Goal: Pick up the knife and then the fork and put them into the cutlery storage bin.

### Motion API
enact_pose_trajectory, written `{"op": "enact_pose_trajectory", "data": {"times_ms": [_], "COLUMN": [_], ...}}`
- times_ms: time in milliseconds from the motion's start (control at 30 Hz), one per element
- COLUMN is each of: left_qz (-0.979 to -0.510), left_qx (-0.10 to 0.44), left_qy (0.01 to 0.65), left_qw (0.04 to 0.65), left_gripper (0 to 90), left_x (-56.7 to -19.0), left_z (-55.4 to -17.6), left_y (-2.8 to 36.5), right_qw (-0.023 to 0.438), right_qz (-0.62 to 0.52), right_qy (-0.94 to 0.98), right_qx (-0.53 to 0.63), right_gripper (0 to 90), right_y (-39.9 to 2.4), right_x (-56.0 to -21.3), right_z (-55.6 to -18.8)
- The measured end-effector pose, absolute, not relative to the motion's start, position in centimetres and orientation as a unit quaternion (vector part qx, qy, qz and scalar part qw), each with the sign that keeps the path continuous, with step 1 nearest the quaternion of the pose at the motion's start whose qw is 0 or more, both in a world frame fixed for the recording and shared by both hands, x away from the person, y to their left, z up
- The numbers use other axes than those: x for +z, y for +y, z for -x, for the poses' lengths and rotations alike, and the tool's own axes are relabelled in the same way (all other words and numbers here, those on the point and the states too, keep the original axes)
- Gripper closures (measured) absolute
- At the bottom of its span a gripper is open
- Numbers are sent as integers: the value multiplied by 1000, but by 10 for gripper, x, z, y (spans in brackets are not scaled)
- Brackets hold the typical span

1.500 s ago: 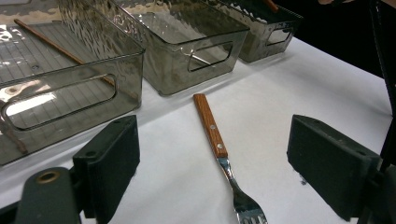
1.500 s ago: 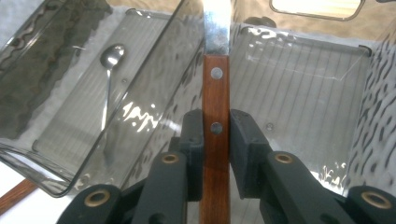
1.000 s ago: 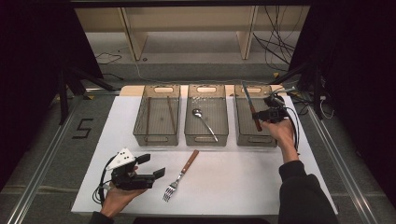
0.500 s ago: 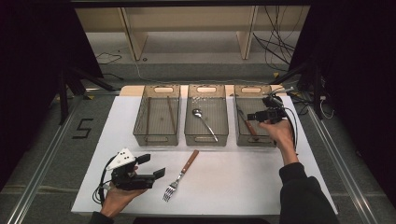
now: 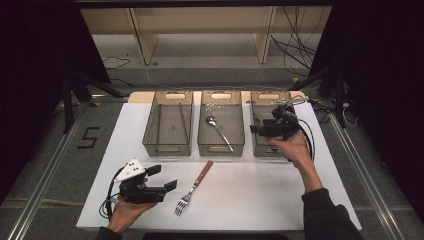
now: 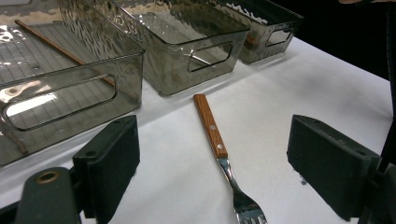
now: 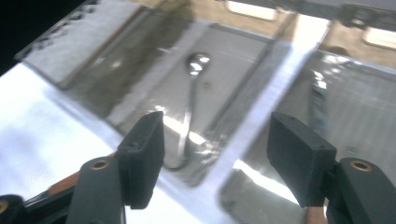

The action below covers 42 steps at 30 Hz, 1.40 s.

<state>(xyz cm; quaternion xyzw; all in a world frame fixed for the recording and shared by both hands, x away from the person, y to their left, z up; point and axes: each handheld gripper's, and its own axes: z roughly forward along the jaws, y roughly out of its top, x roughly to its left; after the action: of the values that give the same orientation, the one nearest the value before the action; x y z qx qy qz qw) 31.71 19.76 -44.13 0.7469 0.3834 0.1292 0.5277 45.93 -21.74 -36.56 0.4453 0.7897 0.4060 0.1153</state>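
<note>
The fork point(image 5: 192, 189) with the wooden handle lies flat on the white surface point(image 5: 260, 195), in front of the middle bin point(image 5: 221, 131), and the left gripper point(image 6: 212, 177) hovers just beside it with its fingers spread wide, nothing between them. The right gripper point(image 5: 260, 129) is above the right bin point(image 5: 270, 127); its jaws have just been opening and no thing is between them. I think the risk is in the pick: the fork is thin and lies flat, so the fingers can slide on the metal neck or push it away. If they close on the handle end only, the fork may tilt and fall before it reaches a bin
</note>
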Motion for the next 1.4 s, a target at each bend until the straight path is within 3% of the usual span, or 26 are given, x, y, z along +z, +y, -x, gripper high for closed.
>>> {"op": "enact_pose_trajectory", "data": {"times_ms": [600, 1167, 1400], "left_qz": [-740, -737, -737], "left_qx": [136, 140, 140], "left_qy": [390, 390, 389], "left_qw": [531, 534, 534], "left_gripper": [167, 168, 167], "left_x": [-441, -440, -440], "left_z": [-319, -318, -318], "left_y": [204, 205, 205], "right_qw": [81, 50, 50], "right_qz": [-392, -344, -323], "right_qy": [806, 836, 854], "right_qx": [437, 424, 406], "right_gripper": [312, 606, 845], "right_y": [-173, -130, -107], "right_x": [-375, -400, -413], "right_z": [-423, -409, -408]}}
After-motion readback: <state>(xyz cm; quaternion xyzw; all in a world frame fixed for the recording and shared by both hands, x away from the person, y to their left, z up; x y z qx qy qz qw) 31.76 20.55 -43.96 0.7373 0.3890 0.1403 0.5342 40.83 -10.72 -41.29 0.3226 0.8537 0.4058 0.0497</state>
